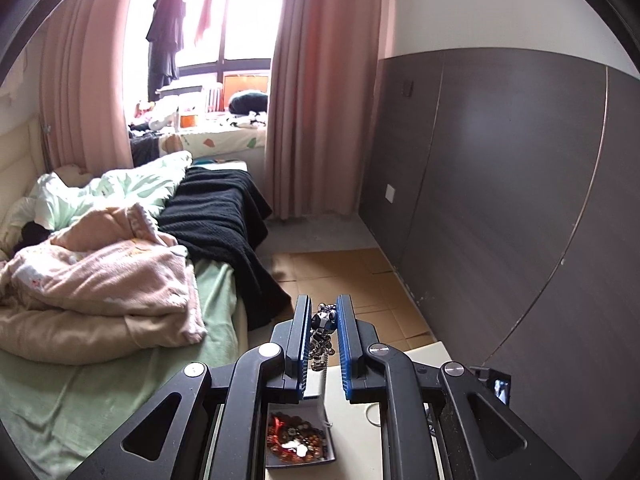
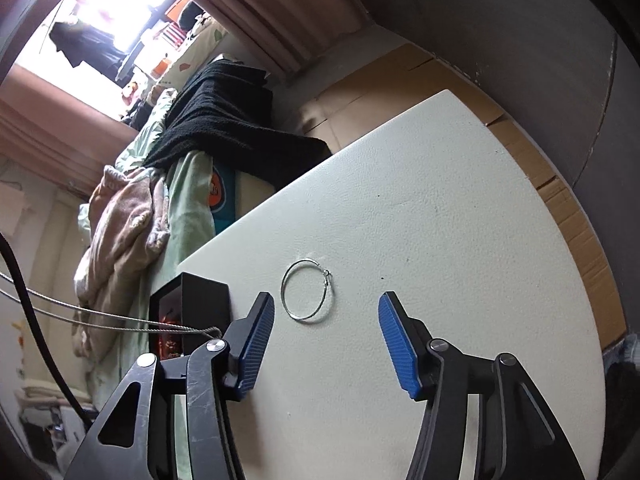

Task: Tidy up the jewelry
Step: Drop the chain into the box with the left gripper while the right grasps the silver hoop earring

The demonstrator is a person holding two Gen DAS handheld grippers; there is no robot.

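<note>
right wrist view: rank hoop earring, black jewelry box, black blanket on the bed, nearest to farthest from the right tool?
1. hoop earring: flat on the white table, just ahead of the open right tool, nearer its left finger.
2. black jewelry box: at the table's left edge, beside the left finger.
3. black blanket: on the bed beyond the table, upper left.

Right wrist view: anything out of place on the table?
One piece: a thin silver hoop lies loose on the white table, outside the black jewelry box, ahead of the open right gripper. The left gripper is shut on a dangling beaded piece above that box. Nothing looks spilled or broken.
</note>
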